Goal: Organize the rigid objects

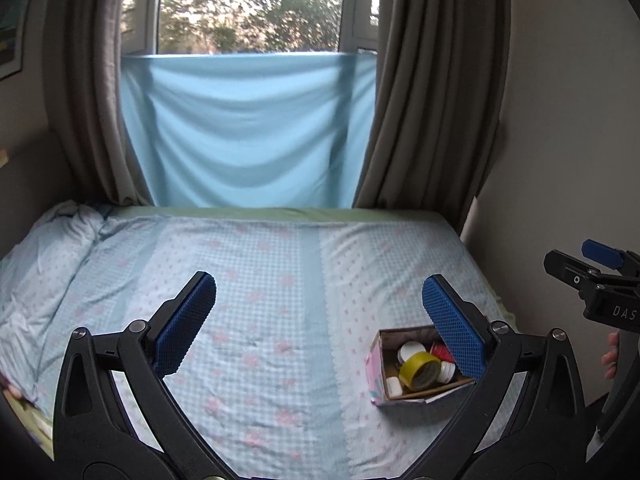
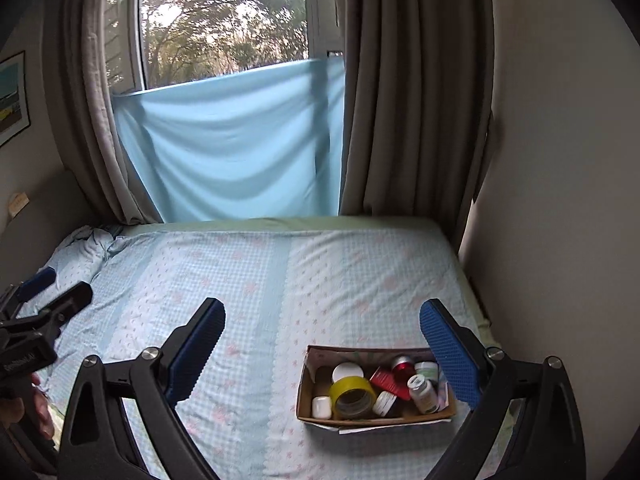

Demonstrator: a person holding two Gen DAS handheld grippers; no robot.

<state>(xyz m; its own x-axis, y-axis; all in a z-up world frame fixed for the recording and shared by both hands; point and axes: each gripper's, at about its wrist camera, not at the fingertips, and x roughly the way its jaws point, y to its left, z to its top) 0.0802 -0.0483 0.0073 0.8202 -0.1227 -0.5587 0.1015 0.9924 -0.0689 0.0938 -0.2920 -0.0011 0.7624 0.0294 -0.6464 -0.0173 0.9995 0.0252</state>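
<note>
Blue-padded fingers of the right gripper (image 2: pixel 320 350) are held wide apart, nothing between them, above a cardboard box (image 2: pixel 306 402) set on the checked bedsheet (image 2: pixel 240 280) near the wall. Inside are packed a yellow tape roll (image 2: pixel 352 397), white-capped bottles (image 2: pixel 422 392) and jars; their labels cannot be read. Likewise spread is the left gripper (image 1: pixel 318 322), empty; "DAS" is seen on the other tool's body

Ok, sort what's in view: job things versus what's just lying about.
Job things: cardboard box, yellow tape roll, red box, white pill bottle, white-lidded jar, small white container.

Lying about: bunched quilt, curtains, blue cloth, wall picture.
</note>
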